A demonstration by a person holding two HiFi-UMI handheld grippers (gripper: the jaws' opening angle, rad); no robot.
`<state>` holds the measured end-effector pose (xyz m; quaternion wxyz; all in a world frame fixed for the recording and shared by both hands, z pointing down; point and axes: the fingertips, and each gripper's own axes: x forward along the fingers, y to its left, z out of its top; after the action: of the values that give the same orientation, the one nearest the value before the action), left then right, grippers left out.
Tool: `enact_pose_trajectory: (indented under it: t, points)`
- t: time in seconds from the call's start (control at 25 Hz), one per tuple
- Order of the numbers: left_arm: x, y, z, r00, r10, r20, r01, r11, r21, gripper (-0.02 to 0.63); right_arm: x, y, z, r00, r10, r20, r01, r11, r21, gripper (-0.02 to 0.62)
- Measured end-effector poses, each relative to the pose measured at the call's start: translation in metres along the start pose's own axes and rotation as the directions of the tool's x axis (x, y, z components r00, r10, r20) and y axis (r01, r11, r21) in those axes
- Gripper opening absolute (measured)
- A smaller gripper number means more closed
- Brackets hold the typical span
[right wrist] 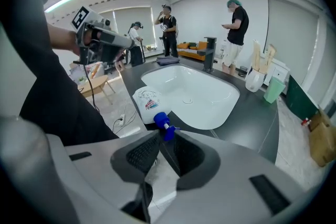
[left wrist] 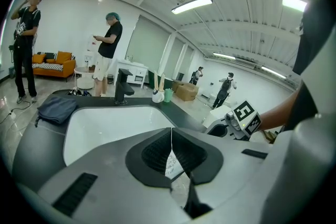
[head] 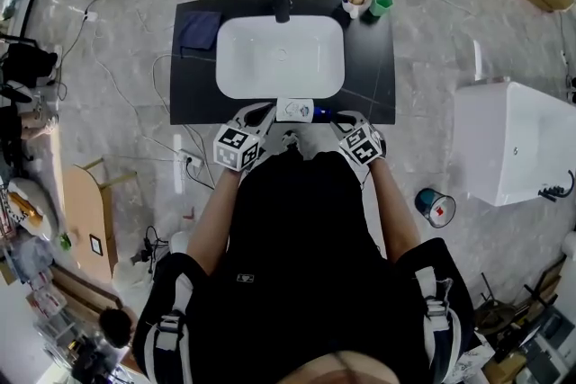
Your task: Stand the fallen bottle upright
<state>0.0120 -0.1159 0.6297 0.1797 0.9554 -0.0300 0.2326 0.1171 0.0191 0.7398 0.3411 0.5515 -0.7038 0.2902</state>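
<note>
The bottle [head: 295,110] lies on its side on the near edge of the dark surface [head: 193,94], just below the white sink [head: 236,78] in the head view. Its blue cap [right wrist: 164,124] points to the right of that frame.

It looks like a white plastic bottle, so I'd guess it's light and slightly squashy. It's smooth and round enough to roll, and it sits close to the drop. The neck just behind the cap seems the safest hold. The wide body may slip, and the little nozzle could twist.

The right claw [right wrist: 167,139] is released, its pads parted with the cap right at their mouth and nothing pressed. The left claw [left wrist: 171,131] is clenched, tips meeting in a thin seam with nothing held.

I can't tell how full the bottle is, and its label print is too small to read. The left gripper view doesn't show the bottle at all. In the head view both claws and the person's chest crowd its lower side. Whether the nozzle brushes a pad is hard to judge.
</note>
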Motion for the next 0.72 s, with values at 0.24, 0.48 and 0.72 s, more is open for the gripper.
enact_pose_trajectory:
  t: [0.24, 0.48, 0.72]
  points:
    - [-0.005, 0.016, 0.009, 0.998, 0.064, 0.008, -0.064, 0.998, -0.014, 0.015, 0.012, -0.007, 0.007, 0.998, 0.057, -0.003, -0.057, 0.997, -0.059, 0.161]
    - [0.000, 0.008, 0.012, 0.990, 0.135, 0.025, -0.133, 0.989, -0.064, 0.015, 0.018, -0.013, 0.010, 0.988, 0.151, -0.024, -0.153, 0.979, -0.135, 0.204]
    - [-0.001, -0.004, 0.011, 0.973, 0.229, 0.039, -0.223, 0.968, -0.116, 0.015, 0.024, -0.011, 0.005, 0.969, 0.236, -0.075, -0.247, 0.930, -0.272, 0.216]
